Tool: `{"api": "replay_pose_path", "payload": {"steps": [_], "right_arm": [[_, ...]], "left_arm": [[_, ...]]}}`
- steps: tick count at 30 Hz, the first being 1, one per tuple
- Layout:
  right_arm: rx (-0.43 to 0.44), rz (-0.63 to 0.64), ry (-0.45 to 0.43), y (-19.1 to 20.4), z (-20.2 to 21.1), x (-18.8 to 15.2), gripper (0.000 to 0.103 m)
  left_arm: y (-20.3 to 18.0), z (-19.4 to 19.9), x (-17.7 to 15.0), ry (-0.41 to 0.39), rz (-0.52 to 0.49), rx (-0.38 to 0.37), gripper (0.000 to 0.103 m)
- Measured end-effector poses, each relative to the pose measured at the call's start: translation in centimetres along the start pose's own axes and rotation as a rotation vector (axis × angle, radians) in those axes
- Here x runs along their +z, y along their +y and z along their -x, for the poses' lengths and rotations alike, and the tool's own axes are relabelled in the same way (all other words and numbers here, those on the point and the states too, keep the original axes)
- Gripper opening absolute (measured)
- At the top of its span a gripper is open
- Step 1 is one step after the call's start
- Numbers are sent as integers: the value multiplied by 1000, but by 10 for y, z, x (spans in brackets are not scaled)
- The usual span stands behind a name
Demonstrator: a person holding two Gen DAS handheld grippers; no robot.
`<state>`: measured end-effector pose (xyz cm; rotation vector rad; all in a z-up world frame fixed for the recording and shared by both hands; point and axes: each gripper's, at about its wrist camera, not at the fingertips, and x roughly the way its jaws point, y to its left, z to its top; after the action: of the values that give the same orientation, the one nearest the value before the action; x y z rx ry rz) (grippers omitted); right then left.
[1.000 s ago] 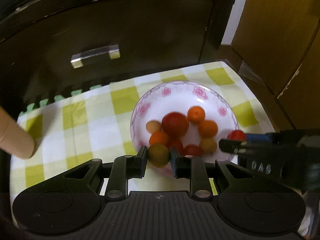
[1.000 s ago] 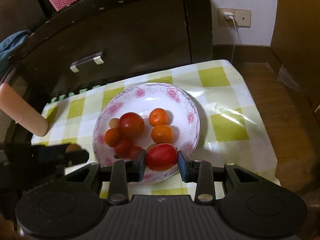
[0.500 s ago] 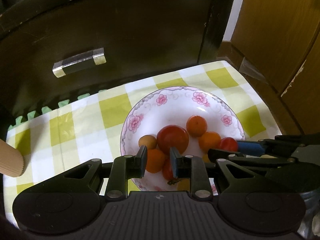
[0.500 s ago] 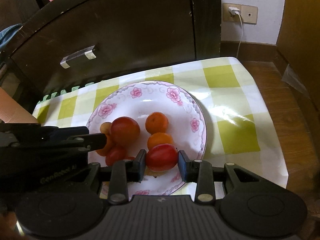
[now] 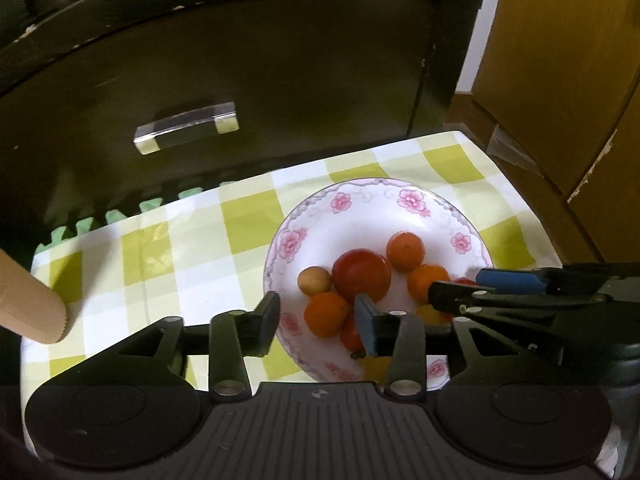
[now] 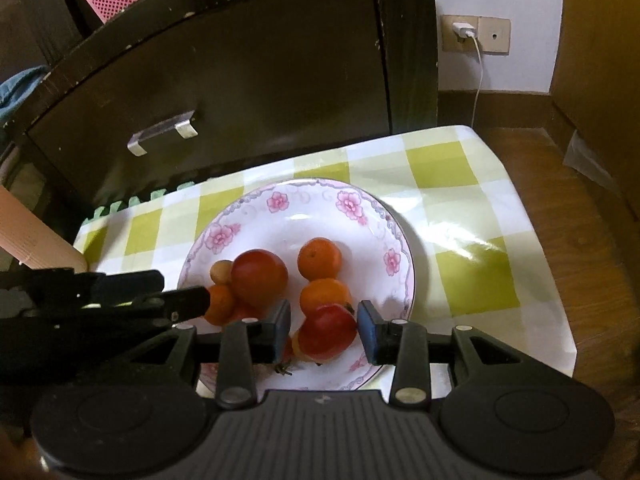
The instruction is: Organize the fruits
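A home room: checked tablecloth (image 6: 472,280), dark wooden drawer cabinet (image 6: 248,80), wall socket (image 6: 476,34) with charger.

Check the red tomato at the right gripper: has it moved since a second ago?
Yes. The red tomato went from over the plate's near rim inward, now beside an orange.

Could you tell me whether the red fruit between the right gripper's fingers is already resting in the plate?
Yes, in the plate. The red fruit sits among the others there; the right gripper's jaws are opening, with a gap on either side.

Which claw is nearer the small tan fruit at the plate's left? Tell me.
Left. The left claw hangs just in front of the tan fruit; the right claw straddles a red fruit farther across.
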<state>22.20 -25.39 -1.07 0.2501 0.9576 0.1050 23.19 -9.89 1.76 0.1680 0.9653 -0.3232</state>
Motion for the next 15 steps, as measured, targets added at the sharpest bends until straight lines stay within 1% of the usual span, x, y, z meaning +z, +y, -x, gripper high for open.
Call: {"api": "replay_pose_path", "payload": {"steps": [1,9,12,15], "right_arm": [[4,-3,-5,0,1,0,38],[50,-56,-36,-1,2,4,40],[48,-64,-59,1,5,5,40],[48,-67,-70,1,7,6,43]], "left_arm": [[1,1,0,0,3,0,57],[8,11,-4,-36,-8,35,68],[11,12,-6,-44,-9,50,73],[14,14,-7,-47,-2,58,74]]}}
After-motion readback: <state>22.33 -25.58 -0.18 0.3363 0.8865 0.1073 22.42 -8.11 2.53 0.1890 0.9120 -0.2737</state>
